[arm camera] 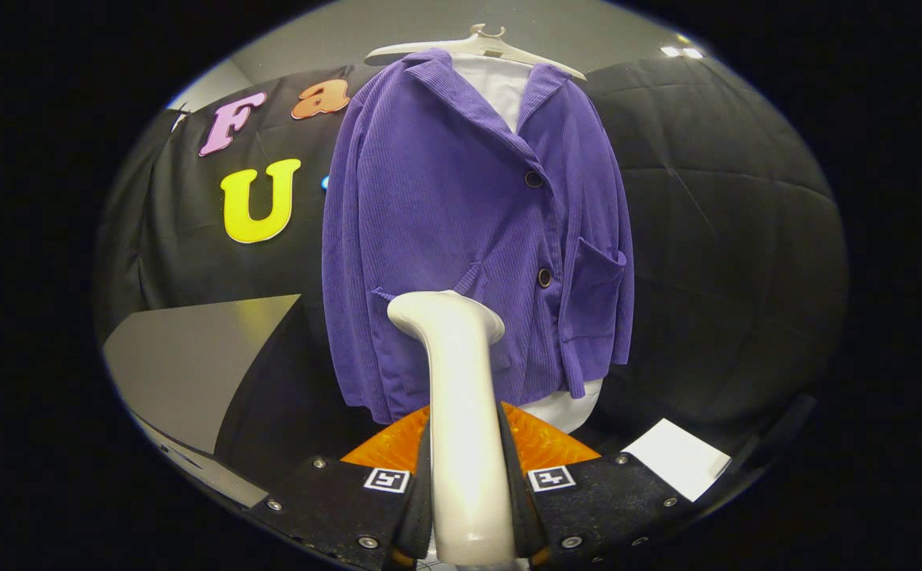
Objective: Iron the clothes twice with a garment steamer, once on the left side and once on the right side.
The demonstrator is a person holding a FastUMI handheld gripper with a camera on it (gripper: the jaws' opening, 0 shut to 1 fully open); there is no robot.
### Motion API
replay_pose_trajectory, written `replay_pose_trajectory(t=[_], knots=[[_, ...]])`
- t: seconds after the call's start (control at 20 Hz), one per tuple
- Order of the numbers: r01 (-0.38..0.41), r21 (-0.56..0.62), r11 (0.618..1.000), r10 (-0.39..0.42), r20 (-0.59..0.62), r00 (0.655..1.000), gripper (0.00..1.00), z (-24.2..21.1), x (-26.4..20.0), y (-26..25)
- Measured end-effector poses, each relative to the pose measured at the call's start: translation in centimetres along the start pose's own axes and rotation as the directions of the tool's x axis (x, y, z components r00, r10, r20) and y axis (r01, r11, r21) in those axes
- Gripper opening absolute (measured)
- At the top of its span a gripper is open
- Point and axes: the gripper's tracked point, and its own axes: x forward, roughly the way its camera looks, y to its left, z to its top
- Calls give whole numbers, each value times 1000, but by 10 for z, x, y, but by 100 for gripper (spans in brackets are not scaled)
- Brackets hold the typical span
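Note:
A purple corduroy jacket (461, 230) hangs over a white shirt (500, 87) on a pale hanger (476, 44) straight ahead of me. My gripper (467, 484) is shut on the white garment steamer (461, 396), both fingers pressed on its handle. The steamer's head (445, 313) points upward and rests against, or just in front of, the jacket's lower left panel, beside the left pocket. The white shirt's hem (568, 408) peeks out under the jacket.
A dark grey box-like surface (199, 365) stands to the left of the jacket, close to the fingers. A white sheet (679, 456) lies to the right, just beyond the right finger. Black booth cloth (730, 238) backs everything.

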Motion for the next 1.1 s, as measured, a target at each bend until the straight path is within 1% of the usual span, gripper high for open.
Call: replay_pose_trajectory(t=[0.1, 0.25, 0.45, 0.65, 0.9, 1.1], knots=[[1, -3, 1000, -2, -13, 1000, 40, -7, -1, -1], [-4, -34, 999, 2, -65, 998, 40, -28, -1, 1], [-37, -44, 998, 32, -109, 994, 40, -42, -4, 7], [-57, -35, 998, 52, -115, 992, 40, -41, -13, 1], [-74, -27, 997, 71, -112, 991, 40, -40, -26, -22], [-108, -22, 994, 105, -101, 989, 40, -37, -36, -36]])
